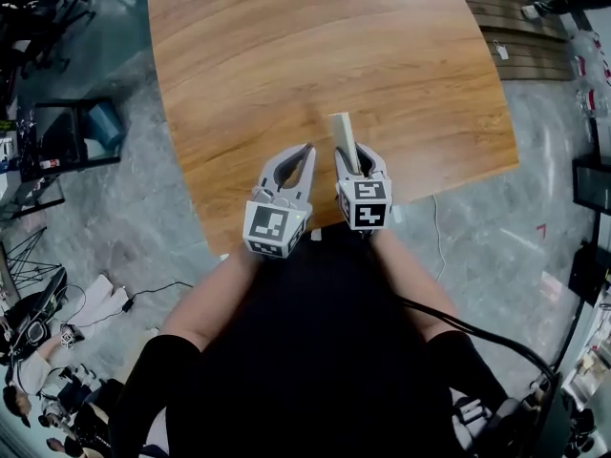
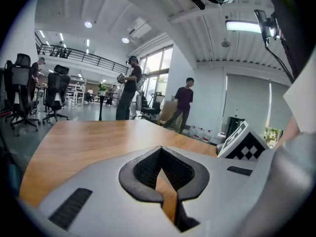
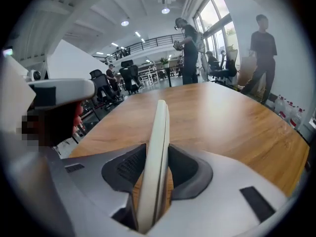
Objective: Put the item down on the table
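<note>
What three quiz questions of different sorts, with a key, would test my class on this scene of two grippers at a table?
1. True or false: the left gripper holds the item.
2. Pick one. The right gripper has its jaws: A) wide apart and empty; B) closed on the item; C) out of sight in every view.
3. Fill the gap: both grippers are over the near edge of the wooden ____.

Key:
1. False; its jaws are together with nothing between them.
2. B; the item stands edge-on between the jaws.
3. table
</note>
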Demonstrator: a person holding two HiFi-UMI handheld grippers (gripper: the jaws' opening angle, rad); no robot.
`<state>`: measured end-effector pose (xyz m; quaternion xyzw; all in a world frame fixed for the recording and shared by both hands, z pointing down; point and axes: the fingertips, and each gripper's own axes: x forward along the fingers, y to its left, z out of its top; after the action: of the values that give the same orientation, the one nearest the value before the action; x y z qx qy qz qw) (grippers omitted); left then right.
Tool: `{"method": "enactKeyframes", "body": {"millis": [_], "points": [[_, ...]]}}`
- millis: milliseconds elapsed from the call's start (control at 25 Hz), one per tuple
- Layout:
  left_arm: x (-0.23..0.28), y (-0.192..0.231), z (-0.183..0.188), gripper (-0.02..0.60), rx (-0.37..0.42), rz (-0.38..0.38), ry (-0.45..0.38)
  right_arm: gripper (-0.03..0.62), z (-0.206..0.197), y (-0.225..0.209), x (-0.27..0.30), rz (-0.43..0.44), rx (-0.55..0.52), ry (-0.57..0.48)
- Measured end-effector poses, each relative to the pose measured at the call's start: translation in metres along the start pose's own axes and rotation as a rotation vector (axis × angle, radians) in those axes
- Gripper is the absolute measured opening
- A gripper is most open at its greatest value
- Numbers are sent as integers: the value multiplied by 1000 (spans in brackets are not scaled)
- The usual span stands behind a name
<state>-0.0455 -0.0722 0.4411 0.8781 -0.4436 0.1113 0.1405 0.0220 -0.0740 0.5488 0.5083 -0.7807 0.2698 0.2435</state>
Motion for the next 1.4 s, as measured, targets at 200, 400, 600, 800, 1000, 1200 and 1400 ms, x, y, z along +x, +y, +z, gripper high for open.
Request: {"method": "enactKeyframes", "body": {"millis": [200,400,600,800,1000,1200,1400], "points": [[4,3,-13,3,-8,2,30,144,-27,2,27,7,13,67],[0,3,-24,3,-15,-1,58,144,-40,-1,39,13,29,95],[2,1,-29,3,-18,-4,66,144,-47,-6,42,25,31,94],[5,-4,-30,3,-20,-13,67,149,-43,-10,36,-12,-41,59],[8,-9,-31,3,-24,-24,66,153,-30,-29,23,-76,-54,2],[11,-19,-26,3,-18,-43,47,152,-2,-38,-6,-127,-60,-116],[11,-26,-11,3,-8,-52,18,58,36,-26,-42,-118,-59,-235]]}}
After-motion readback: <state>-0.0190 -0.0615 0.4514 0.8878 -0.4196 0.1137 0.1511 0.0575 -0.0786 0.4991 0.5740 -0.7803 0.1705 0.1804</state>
